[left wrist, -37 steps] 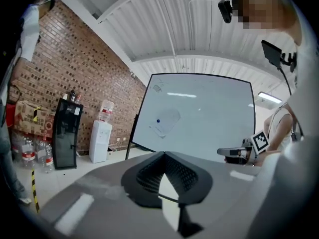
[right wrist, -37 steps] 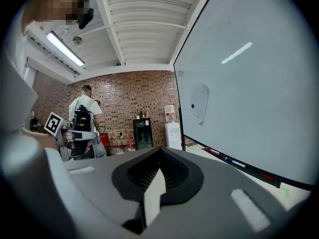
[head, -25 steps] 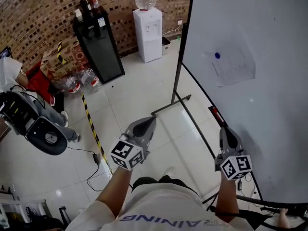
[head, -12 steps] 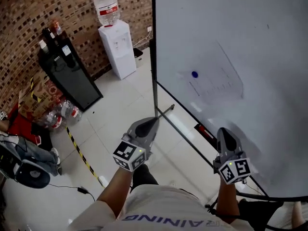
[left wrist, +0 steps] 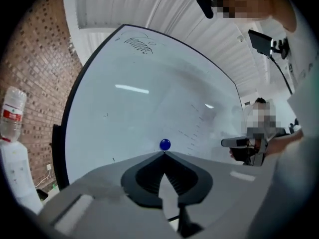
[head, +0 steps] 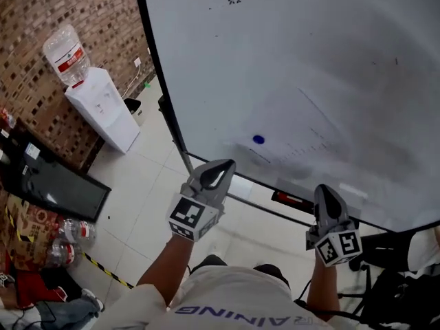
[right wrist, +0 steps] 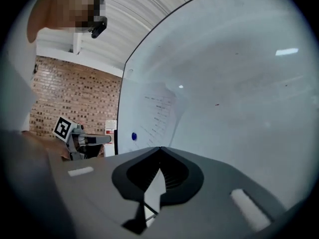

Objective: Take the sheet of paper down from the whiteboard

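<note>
Blue magnet (head: 258, 139) pins the sheet of paper (head: 307, 133) to the whiteboard (head: 309, 40). Both the left gripper (head: 225, 163) and right gripper (head: 324, 190) point at it, jaws pressed together, empty.

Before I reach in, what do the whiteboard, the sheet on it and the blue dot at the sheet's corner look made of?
Whiteboard: a smooth, glossy white coated panel. Streaks of light reflect off it.
Sheet of paper: thin, matt white paper with faint print. Its edges barely stand out from the board.
Blue magnet: a small, round, shiny button, probably a plastic-capped magnet, though it is too small to be sure.
</note>
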Demonstrator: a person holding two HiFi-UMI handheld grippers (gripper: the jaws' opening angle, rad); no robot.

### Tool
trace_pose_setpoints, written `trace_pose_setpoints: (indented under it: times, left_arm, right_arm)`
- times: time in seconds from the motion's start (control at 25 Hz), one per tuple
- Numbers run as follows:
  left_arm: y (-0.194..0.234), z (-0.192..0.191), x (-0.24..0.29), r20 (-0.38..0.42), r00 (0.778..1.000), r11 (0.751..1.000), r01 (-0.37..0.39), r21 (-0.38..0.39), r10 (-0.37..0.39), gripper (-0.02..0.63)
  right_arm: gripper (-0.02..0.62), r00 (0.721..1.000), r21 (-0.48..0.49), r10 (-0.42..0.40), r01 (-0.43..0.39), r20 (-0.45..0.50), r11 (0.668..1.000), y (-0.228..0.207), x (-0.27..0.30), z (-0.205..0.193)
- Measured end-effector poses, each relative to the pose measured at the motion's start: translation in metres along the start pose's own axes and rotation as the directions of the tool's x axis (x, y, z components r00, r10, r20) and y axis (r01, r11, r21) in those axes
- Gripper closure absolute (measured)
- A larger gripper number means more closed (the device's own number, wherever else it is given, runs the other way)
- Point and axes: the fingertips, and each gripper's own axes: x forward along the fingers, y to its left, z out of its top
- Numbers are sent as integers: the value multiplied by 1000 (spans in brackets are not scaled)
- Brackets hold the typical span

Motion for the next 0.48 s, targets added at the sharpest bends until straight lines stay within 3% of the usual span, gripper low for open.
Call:
trace_pose_setpoints:
  times: [0.24,0.48]
  left_arm:
    - [4,-1,27,-12,994,994,111,17,-110,600]
    - [-1,2,46,-33,994,991,108,75,-106,600]
  right_arm:
    - [589,993,-5,-122,122,3,993,4,-3,5]
    - [589,987,-25,-157,158,23,987,-6,-5,15]
